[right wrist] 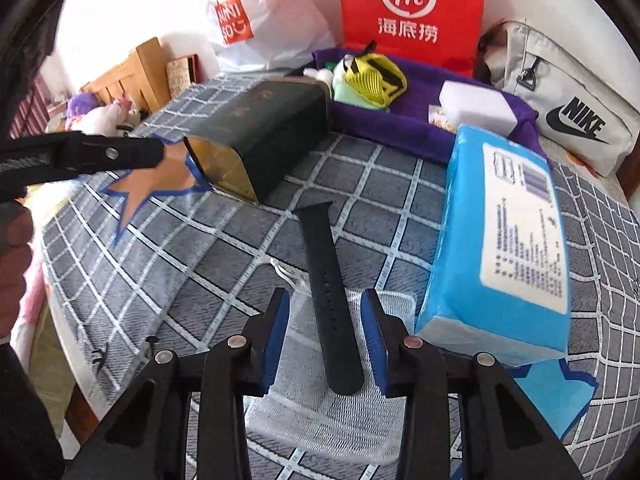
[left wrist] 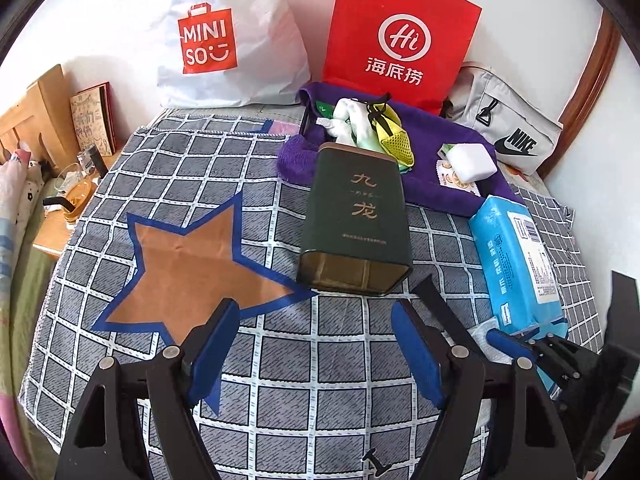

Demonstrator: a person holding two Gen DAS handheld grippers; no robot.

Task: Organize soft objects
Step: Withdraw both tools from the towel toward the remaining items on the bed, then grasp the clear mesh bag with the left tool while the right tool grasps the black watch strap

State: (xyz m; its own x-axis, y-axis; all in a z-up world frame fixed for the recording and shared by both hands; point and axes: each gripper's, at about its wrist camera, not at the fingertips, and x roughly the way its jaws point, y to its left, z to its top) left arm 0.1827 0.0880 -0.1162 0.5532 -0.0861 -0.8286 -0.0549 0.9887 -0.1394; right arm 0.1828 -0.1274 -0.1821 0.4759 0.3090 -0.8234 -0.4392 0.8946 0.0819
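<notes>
A dark watch strap (right wrist: 324, 264) lies on a white mesh bag (right wrist: 320, 400) on the checked cloth (right wrist: 224, 264). My right gripper (right wrist: 325, 294) straddles the strap with a gap on each side, so the pads do not press on it. A blue tissue pack (right wrist: 500, 240) lies just to its right. My left gripper (left wrist: 314, 306) hangs open over bare cloth, between a taped brown star (left wrist: 188, 268) and a dark green tin (left wrist: 356, 216) lying on its side. Behind the tin, a purple towel (left wrist: 440, 188) carries a yellow mesh pouch (left wrist: 394, 136), pale soft items and a white sponge (left wrist: 472, 160).
A red paper bag (left wrist: 400, 32), a white Miniso bag (left wrist: 224, 40) and a grey Nike bag (left wrist: 512, 128) stand along the back wall. A wooden bedside table (left wrist: 48, 248) with a glass is at the left edge. A blue taped mark (right wrist: 560, 396) shows beside the tissue pack.
</notes>
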